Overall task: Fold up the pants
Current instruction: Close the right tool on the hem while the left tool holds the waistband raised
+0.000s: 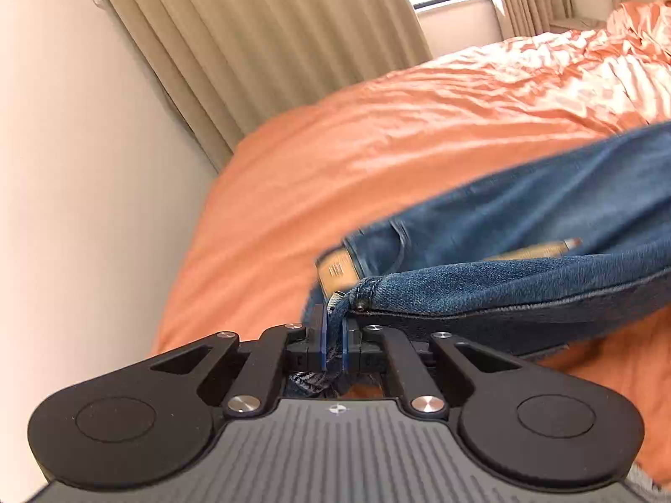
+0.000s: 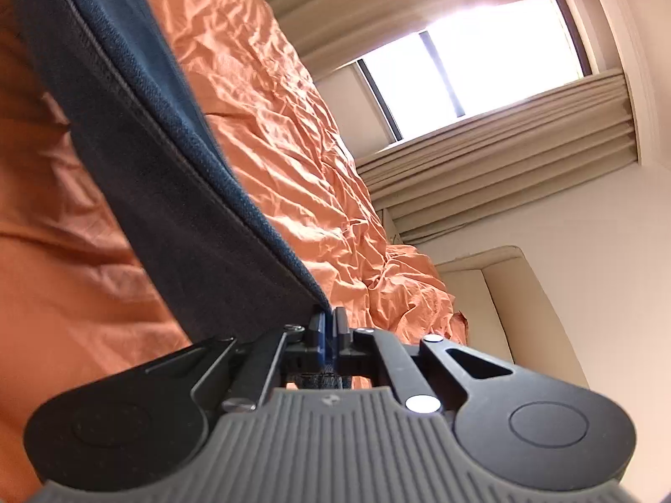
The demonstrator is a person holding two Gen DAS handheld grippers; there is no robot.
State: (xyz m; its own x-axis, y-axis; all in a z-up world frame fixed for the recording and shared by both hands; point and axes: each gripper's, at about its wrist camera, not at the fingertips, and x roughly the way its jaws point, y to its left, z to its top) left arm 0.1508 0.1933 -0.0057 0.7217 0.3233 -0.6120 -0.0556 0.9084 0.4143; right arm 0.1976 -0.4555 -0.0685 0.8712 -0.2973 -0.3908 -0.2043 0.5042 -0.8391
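A: Jeans (image 1: 524,209), long axis? Left wrist view.

B: Runs from the left gripper (image 1: 334,335) away toward the right edge of frame, legs out of frame at that edge. Waistband end nearest the gripper, a tan leather patch (image 1: 337,270) facing up beside it.

A: Grip?

B: Left gripper clenched on a bunched bit of waistband by a rivet; denim sits between the blue pads. Right gripper (image 2: 330,327) likewise clenched on a denim edge, cloth pinched between its fingers.

A: Right wrist view, direction?

B: Jeans (image 2: 138,134) rise from the fingers up to the upper left corner as a taut band, dark inner face and a seam showing.

A: Surface, room?

B: Bed with a rumpled orange sheet (image 1: 377,125); jeans partly lifted above it, partly lying on it. Beige pleated curtains (image 1: 251,42), bright window (image 2: 482,58), cream wall (image 1: 63,167), padded cream headboard (image 2: 503,285) just beyond the sheet.

A: Look of the denim?

B: Mid-blue, faded, motion-blurred at the far part.
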